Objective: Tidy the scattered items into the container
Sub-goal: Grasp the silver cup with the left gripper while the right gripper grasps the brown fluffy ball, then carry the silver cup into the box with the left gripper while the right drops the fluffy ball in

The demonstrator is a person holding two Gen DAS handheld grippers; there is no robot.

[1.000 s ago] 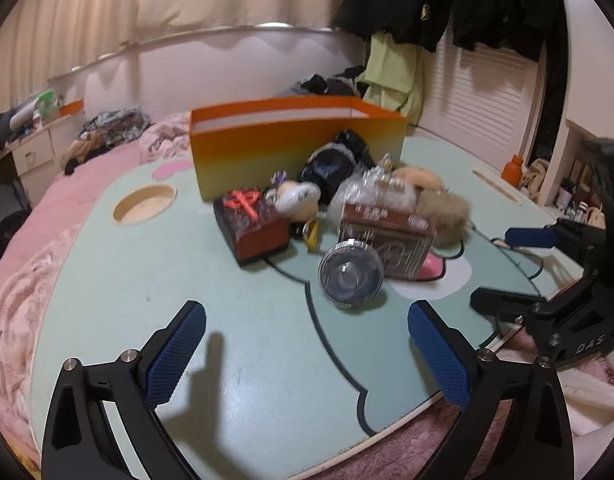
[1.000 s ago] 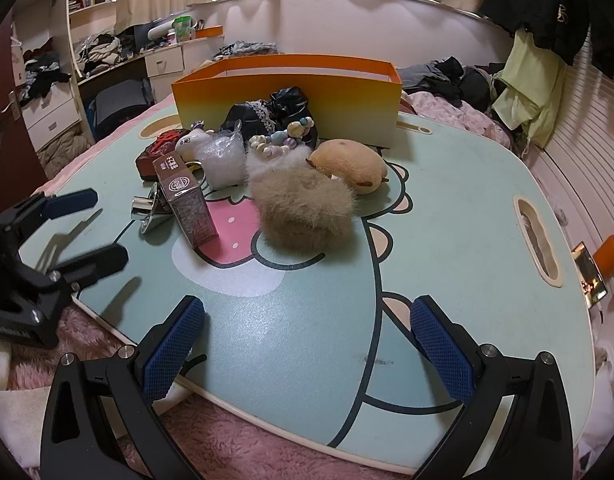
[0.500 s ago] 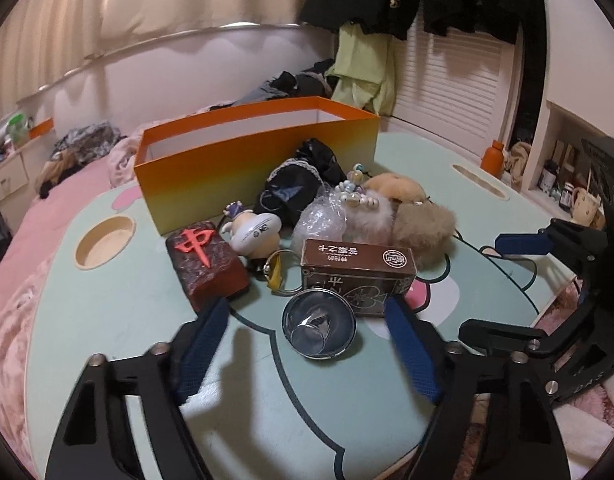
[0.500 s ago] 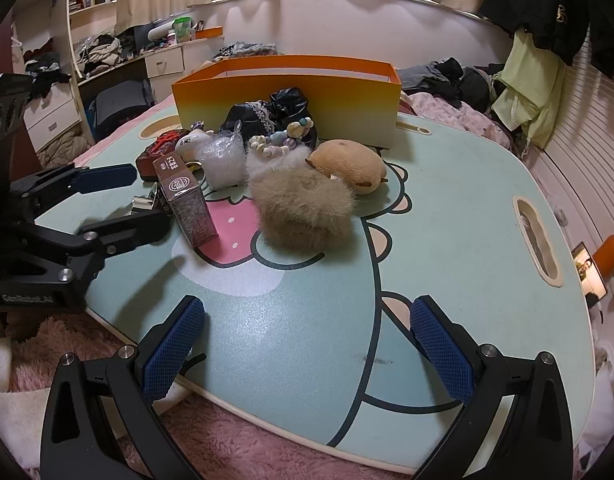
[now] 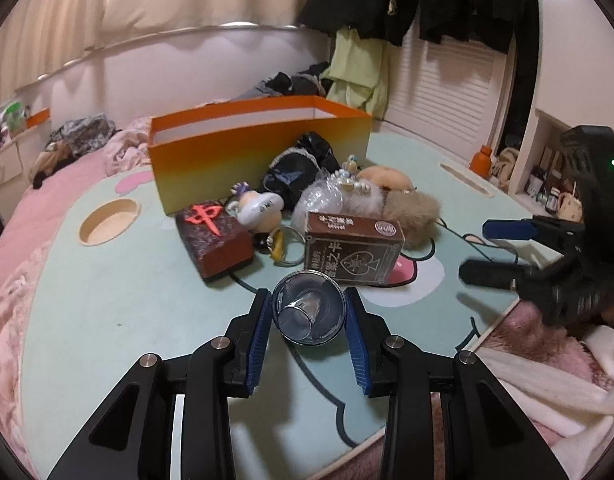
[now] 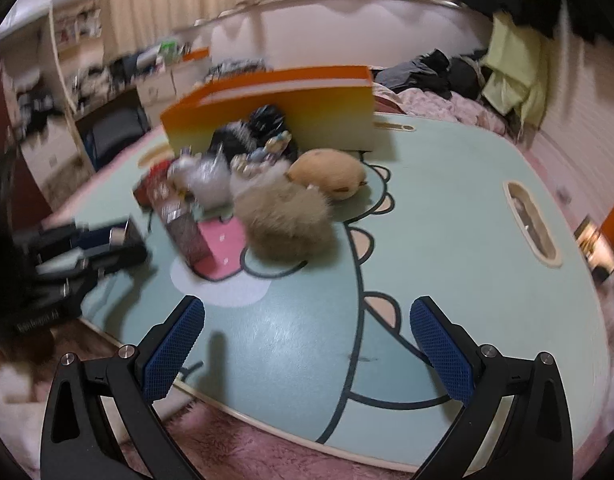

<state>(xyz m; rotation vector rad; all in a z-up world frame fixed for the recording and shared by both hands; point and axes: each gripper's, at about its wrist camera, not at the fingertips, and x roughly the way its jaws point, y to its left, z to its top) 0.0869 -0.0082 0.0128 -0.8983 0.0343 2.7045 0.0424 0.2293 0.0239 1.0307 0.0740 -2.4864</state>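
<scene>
While the right gripper is hanging wide and empty, the left gripper, jaws just closing, is pinching a glass lying between its fingers, box beyond.

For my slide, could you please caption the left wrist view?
Left gripper closing around a small clear glass before the orange box.

Red block: a raised red character 中 is borne on its top face.
Brown card box: Chinese characters are printed on the top and front, too small to be read in full; 之 and 卡 can be made out, with a spade emblem and a round seal.
Right-wrist view: nothing can be read through the blur.
</scene>
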